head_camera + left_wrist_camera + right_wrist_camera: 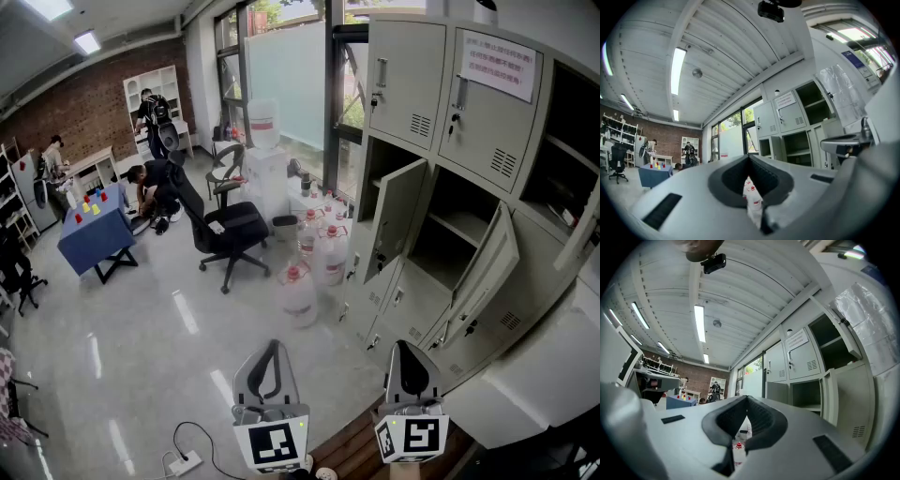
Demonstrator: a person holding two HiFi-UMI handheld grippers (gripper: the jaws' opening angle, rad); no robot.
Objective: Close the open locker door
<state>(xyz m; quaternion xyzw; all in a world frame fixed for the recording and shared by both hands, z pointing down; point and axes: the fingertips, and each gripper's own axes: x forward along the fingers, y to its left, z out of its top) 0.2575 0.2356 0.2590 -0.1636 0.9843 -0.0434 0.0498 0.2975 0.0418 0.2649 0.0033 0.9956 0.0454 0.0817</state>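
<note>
- The left gripper (273, 349) sits low in the near middle of the head view. Its jaws are clenched tip to tip, with nothing between them.
- The right gripper (405, 349) is just to its right, also clenched and empty.
- The grey locker bank (412, 84) fills the right side of the scene, and a white paper notice (499, 62) is stuck on one of its closed upper doors.
- In the middle row an open locker door (397, 217) swings out to the left, showing a dark, bare compartment behind it.
- A second open door (486, 270) hangs out from the next compartment to the right, where a shelf shows inside.
- Both grippers are well apart from these doors, nearer than them and to their left.
- Large water bottles (298, 292) with red caps stand on the floor just left of the lockers.
- A black office chair (230, 230) stands farther left.
- A blue table (92, 230) sits at the far left, with people near it.
- A white power strip (185, 462) lies on the near floor, left of the left gripper.
</note>
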